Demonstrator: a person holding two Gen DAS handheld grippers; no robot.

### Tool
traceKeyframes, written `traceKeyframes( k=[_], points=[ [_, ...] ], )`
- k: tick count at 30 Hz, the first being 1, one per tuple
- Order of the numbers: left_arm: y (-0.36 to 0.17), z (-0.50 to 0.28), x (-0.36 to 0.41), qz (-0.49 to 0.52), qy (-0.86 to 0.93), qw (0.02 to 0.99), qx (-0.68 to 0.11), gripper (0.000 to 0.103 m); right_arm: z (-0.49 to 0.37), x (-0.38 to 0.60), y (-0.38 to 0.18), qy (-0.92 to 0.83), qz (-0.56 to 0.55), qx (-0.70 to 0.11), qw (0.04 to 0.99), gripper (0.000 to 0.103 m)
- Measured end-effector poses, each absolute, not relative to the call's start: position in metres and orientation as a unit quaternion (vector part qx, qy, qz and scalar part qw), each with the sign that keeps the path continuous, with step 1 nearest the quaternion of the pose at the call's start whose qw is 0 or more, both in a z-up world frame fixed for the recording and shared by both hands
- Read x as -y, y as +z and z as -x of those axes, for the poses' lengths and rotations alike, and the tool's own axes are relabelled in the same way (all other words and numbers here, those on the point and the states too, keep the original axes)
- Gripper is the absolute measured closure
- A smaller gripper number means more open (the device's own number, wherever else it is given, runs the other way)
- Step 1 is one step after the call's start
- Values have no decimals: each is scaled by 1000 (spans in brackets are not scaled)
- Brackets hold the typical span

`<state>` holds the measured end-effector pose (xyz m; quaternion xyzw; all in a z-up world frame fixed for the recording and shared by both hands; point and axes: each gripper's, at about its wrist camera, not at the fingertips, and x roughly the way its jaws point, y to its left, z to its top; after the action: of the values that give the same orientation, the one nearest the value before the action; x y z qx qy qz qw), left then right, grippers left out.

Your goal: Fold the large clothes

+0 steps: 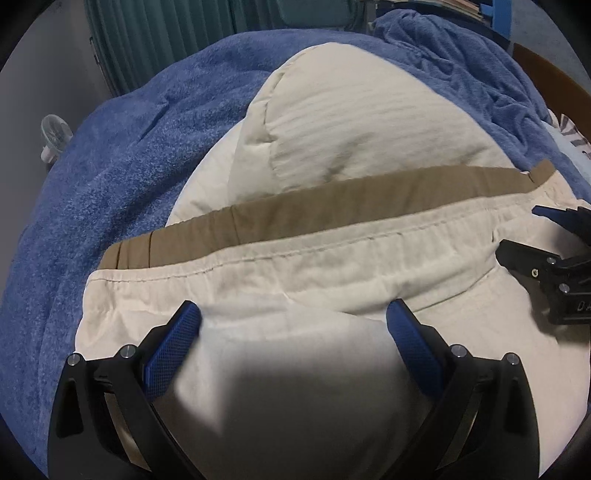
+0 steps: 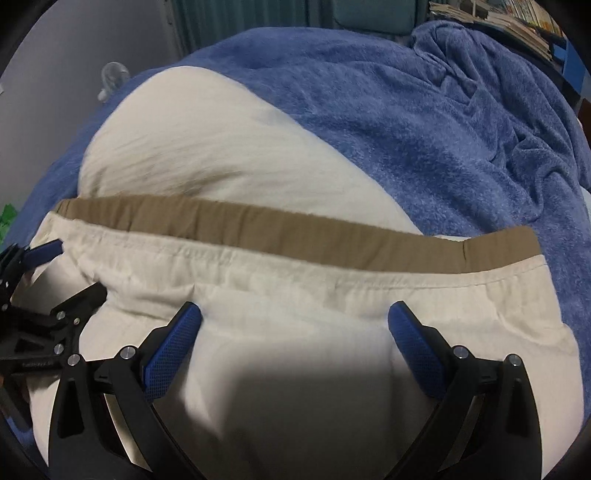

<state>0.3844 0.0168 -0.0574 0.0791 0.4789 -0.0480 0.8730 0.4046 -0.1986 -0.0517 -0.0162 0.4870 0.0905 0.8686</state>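
Note:
Cream trousers (image 1: pixel 332 155) with a tan waistband (image 1: pixel 332 199) lie folded on a blue blanket (image 1: pixel 110 177); they also show in the right wrist view (image 2: pixel 221 147), waistband (image 2: pixel 295 229) across the middle. My left gripper (image 1: pixel 293 314) is open, fingers wide apart just above the near cream layer, holding nothing. My right gripper (image 2: pixel 293 314) is open likewise, over the same layer further right. The right gripper shows at the right edge of the left wrist view (image 1: pixel 524 236), and the left gripper at the left edge of the right wrist view (image 2: pixel 55 273).
The blue blanket (image 2: pixel 443 129) is rumpled at the far right. A small white fan (image 1: pixel 55 136) stands beyond the bed's left edge. A teal curtain (image 1: pixel 166 37) hangs behind. Stacked books (image 2: pixel 498 22) sit at the back right.

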Motion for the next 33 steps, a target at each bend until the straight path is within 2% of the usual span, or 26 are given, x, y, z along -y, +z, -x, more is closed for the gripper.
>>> traceKeyframes(
  k=[6,11,16,21,26,31,33],
  points=[
    [-59,-402,-16,-85,-38,876,-474,5,-419,210,-53,78,-14,-474,877,6],
    [-47,-410,-26,-83,2,899,-429,6,-426,220,-57,58,-29,-459,886,5],
    [-60,-421,-34,-55,-10,880,-472,5,-424,215,-60,49,-16,-465,884,5],
    [-37,-377,-50,-58,-30,889,-452,6,-378,239,-22,73,-6,-426,902,8],
    [-33,-333,-81,-43,-50,883,-465,6,-355,285,-27,47,58,-438,896,7],
    [-45,-330,-100,-66,-10,889,-454,6,-358,352,-51,-4,-30,-459,888,7],
    [-46,-330,-102,-63,-10,888,-456,6,-356,376,-65,11,-114,-469,875,7]
  ],
)
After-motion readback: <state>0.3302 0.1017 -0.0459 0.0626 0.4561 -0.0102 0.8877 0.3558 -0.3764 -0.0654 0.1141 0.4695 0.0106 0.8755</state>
